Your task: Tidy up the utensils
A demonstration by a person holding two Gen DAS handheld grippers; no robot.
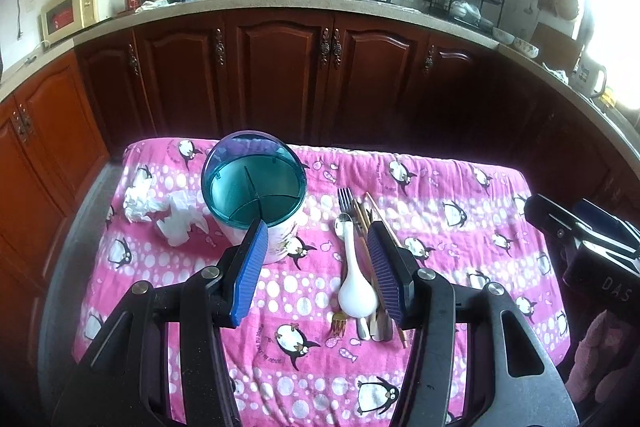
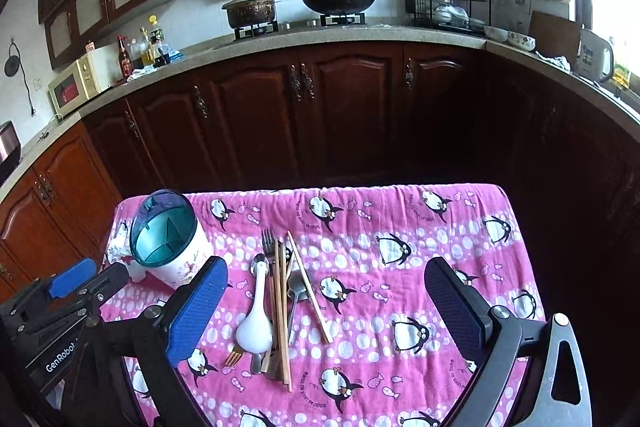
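Observation:
A white utensil holder point(image 1: 280, 243) point(image 2: 182, 261) with a teal divided insert and a raised blue lid stands at the table's left. Right of it lies a pile of utensils: a white ceramic spoon point(image 1: 356, 291) point(image 2: 256, 323), metal forks point(image 1: 345, 201) point(image 2: 267, 239), wooden chopsticks point(image 2: 308, 283), a metal spoon point(image 2: 297, 287) and a gold fork point(image 1: 339, 323) point(image 2: 234, 355). My left gripper point(image 1: 316, 239) hovers open between holder and pile, holding nothing. My right gripper point(image 2: 326, 275) is open wide above the pile, empty.
A pink penguin-print cloth point(image 1: 460, 219) point(image 2: 420, 247) covers the small table. Crumpled white tissue point(image 1: 160, 207) lies left of the holder. Dark wooden cabinets point(image 1: 280, 75) and a counter with pots, bottles and a dish rack stand behind.

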